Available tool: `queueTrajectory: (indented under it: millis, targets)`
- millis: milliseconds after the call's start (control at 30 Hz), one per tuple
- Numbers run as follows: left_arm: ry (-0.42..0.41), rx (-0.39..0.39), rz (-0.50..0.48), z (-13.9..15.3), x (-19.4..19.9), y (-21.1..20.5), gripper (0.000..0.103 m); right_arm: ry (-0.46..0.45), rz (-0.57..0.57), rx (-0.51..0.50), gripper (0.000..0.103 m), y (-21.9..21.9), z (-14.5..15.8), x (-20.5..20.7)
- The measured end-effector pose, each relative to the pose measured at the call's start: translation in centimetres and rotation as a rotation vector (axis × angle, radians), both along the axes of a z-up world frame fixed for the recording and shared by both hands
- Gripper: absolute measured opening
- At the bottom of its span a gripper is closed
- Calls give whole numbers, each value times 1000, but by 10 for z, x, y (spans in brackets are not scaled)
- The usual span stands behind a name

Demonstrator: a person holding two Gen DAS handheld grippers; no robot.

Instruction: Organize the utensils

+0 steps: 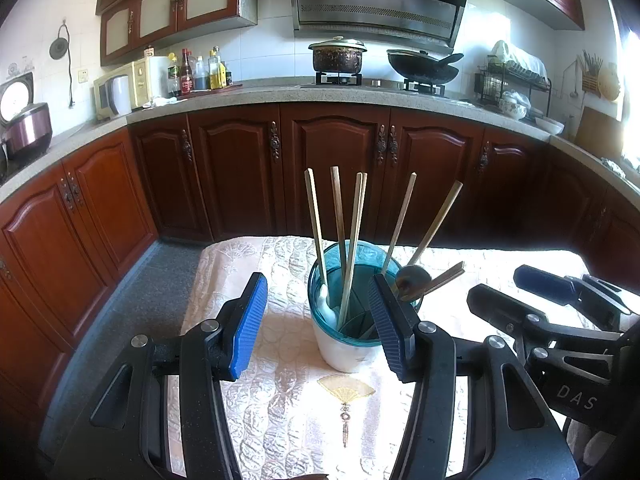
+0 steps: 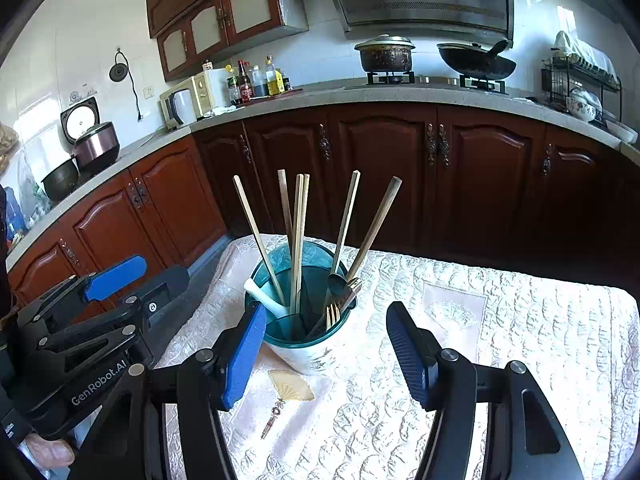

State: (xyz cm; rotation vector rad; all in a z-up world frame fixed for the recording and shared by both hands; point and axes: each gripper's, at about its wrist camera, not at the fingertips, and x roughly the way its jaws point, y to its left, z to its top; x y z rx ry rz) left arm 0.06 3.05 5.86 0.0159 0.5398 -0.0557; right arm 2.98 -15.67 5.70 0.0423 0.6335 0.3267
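Note:
A white utensil holder with a teal rim (image 1: pixel 346 346) (image 2: pixel 308 350) stands on the quilted white cloth. Several wooden chopsticks (image 1: pixel 352 240) (image 2: pixel 298 240) stand upright in it, with a white spoon (image 1: pixel 330 308) (image 2: pixel 262 296), a dark ladle (image 1: pixel 412 278) and a fork (image 2: pixel 332 314). My left gripper (image 1: pixel 318 322) is open, its blue pads on either side of the holder and just in front of it, holding nothing. My right gripper (image 2: pixel 326 354) is open and empty, with the holder between its fingers; it shows at the right of the left wrist view (image 1: pixel 532 300).
The cloth-covered table (image 2: pixel 520 340) extends to the right. Behind it run dark wooden cabinets (image 1: pixel 332 168) under a stone counter with a pot (image 1: pixel 338 56), a wok (image 1: pixel 424 66), bottles, a microwave (image 1: pixel 120 90) and a dish rack (image 1: pixel 512 84). The grey floor (image 1: pixel 132 304) lies left.

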Motion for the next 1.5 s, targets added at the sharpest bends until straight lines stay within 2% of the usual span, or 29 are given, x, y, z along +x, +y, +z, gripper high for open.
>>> queueTrajectory:
  millis: [1500]
  targets:
    - [2,-19,-12,-4,1,-6,52,28,-4,-1,61,-2,-8,4]
